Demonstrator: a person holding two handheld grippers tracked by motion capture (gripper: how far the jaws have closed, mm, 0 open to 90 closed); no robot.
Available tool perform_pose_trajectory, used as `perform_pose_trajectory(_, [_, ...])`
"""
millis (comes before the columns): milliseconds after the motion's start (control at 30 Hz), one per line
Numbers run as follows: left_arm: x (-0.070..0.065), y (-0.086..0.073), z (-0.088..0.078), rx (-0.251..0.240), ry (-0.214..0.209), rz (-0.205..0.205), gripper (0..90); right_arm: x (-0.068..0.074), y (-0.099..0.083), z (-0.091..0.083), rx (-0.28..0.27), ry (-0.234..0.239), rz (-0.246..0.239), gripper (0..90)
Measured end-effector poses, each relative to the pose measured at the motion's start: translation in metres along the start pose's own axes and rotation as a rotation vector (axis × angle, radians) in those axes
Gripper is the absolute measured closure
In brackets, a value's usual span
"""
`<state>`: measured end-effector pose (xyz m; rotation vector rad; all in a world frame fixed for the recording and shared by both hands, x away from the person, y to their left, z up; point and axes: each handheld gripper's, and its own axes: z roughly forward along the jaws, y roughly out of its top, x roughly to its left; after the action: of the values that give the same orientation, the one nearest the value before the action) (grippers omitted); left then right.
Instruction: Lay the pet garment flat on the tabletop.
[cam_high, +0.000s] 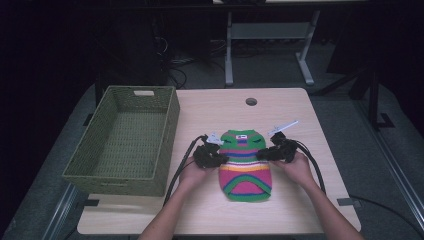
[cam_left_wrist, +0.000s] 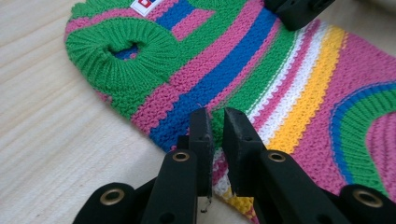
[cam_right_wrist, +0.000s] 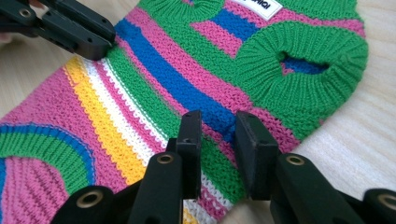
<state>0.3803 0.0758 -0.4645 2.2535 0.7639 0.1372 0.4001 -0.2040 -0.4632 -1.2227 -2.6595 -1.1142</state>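
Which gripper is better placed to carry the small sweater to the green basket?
Left gripper: it grips the sweater edge nearest the basket. The right gripper holds the far edge.

A basket (cam_high: 125, 142) stands left of the sweater (cam_high: 245, 165) on the table (cam_high: 295, 107).

Both forearms are showing bare, no sleeves. Left gripper (cam_high: 218, 159) & right gripper (cam_high: 263, 153): matte black bodies, each w/ 2 flat black fingers (cam_left_wrist: 201, 140), brass-ringed screw holes along the links. Grey 3-cornered plate is sitting atop each. Black cable is trailing back from each.
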Motion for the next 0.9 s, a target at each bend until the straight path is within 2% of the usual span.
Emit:
perform_pose_trajectory(133, [0.002,0.000,0.001,-0.009,0.015,-0.022,81.4,-0.003,-0.001,0.001,-0.018,0.019,0.019,69.9])
perform_pose_trajectory(333, [0.003,0.000,0.001,-0.009,0.015,-0.029,81.3,-0.006,-0.002,0.000,-0.032,0.033,0.031,68.5])
perform_pose_trajectory(433, [0.001,0.001,0.000,-0.006,0.024,-0.024,77.8,-0.008,-0.003,0.001,-0.041,0.045,0.039,66.6])
perform_pose_trajectory(600, [-0.002,0.004,-0.007,-0.031,-0.002,-0.024,74.3,-0.006,-0.003,-0.006,-0.087,0.060,0.041,61.0])
perform_pose_trajectory(700, [-0.004,0.005,-0.010,-0.042,-0.008,-0.020,72.1,-0.004,-0.003,-0.009,-0.081,0.060,0.030,57.8])
perform_pose_trajectory(900, [-0.001,0.004,-0.016,-0.075,-0.044,-0.053,65.9,-0.009,-0.004,-0.021,-0.132,0.094,0.034,52.9])
